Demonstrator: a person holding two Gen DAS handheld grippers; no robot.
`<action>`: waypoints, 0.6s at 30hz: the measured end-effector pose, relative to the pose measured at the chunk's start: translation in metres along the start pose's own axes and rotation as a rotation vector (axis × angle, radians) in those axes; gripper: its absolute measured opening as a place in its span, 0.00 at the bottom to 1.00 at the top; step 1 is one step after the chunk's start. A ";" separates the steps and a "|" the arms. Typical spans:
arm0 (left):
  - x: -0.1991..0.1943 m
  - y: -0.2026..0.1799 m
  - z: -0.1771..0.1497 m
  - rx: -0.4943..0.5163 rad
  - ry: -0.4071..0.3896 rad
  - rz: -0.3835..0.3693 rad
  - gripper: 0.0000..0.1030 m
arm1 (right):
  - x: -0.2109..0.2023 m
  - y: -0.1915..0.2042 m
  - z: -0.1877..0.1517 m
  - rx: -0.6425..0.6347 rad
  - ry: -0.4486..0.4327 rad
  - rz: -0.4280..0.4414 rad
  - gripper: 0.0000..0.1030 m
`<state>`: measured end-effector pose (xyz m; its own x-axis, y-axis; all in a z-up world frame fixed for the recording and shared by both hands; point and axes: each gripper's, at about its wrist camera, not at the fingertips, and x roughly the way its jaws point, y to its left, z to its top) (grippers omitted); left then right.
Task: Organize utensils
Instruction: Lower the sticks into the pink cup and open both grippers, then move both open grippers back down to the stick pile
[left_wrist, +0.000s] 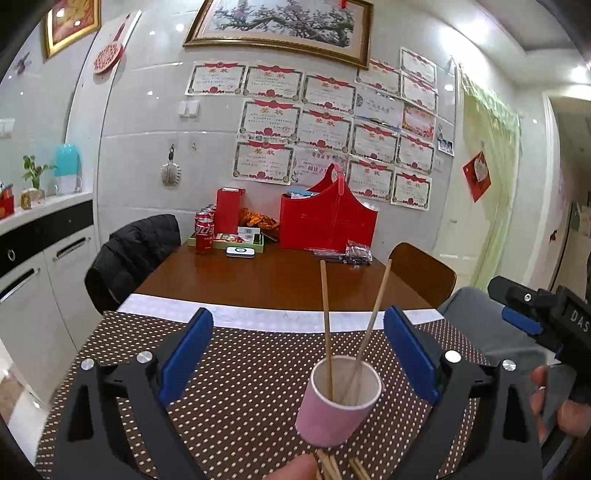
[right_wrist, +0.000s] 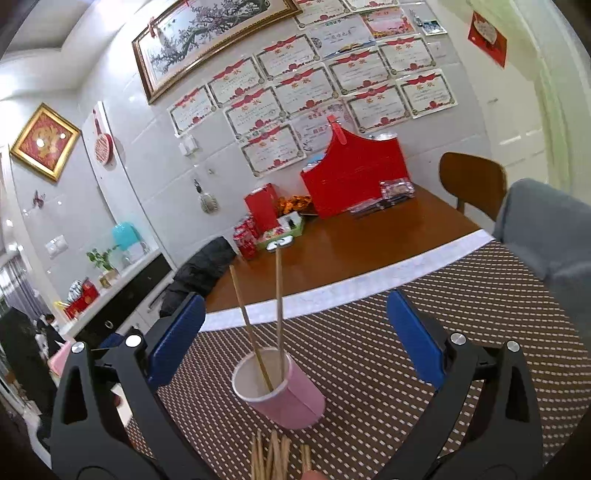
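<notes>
Cup (left_wrist: 341, 400): stood upright on the dotted mat (left_wrist: 236, 373), pink outside, white inside, mouth wide open to the room.
Sticks in cup (left_wrist: 327, 328): two already inside, leaning apart, tips well above the rim.
Loose sticks (right_wrist: 275, 459): lay in a bundle just in front of the cup, at the very bottom edge of both views; count impossible to tell.
Left gripper (left_wrist: 297, 360): released, blue pads spread wide either side of the cup, grasping nothing.
Right gripper (right_wrist: 295, 341): likewise spread and empty, hovering over the same cup; also seen from the left view, off to the cup's right.
Step in hand: judged to be fetching the next loose stick for the cup.
Doing it well: best pinched near one end, single stick only, then tipped upright and lowered into the gap between the two leaning ones; steadying the cup with the other gripper looked wise, since a light cup could tip under a sideways nudge.
Risk: knocking the tall leaning sticks on the way in.
Edges: mat's far border, a pale strip (left_wrist: 280, 317), ran beyond the cup; bare brown table (left_wrist: 273, 277) past that.
Open room: plenty on the mat to the cup's left and right; cans (left_wrist: 205, 230) and red bag (left_wrist: 327, 219) sat well apart, far behind the cup.
</notes>
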<state>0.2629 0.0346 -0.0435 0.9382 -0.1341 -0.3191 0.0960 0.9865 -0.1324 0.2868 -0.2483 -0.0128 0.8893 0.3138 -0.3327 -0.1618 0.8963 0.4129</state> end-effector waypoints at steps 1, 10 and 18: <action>-0.004 -0.001 0.000 0.005 0.000 0.000 0.89 | -0.003 0.000 -0.001 -0.005 0.005 -0.005 0.94; -0.044 0.006 -0.002 0.024 0.008 0.048 0.89 | -0.027 0.002 -0.020 -0.049 0.080 -0.062 0.94; -0.052 0.009 -0.028 0.056 0.090 0.076 0.89 | -0.041 0.001 -0.035 -0.082 0.128 -0.085 0.94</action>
<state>0.2057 0.0477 -0.0543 0.9100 -0.0639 -0.4097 0.0462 0.9975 -0.0529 0.2355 -0.2497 -0.0284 0.8405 0.2685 -0.4705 -0.1274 0.9421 0.3101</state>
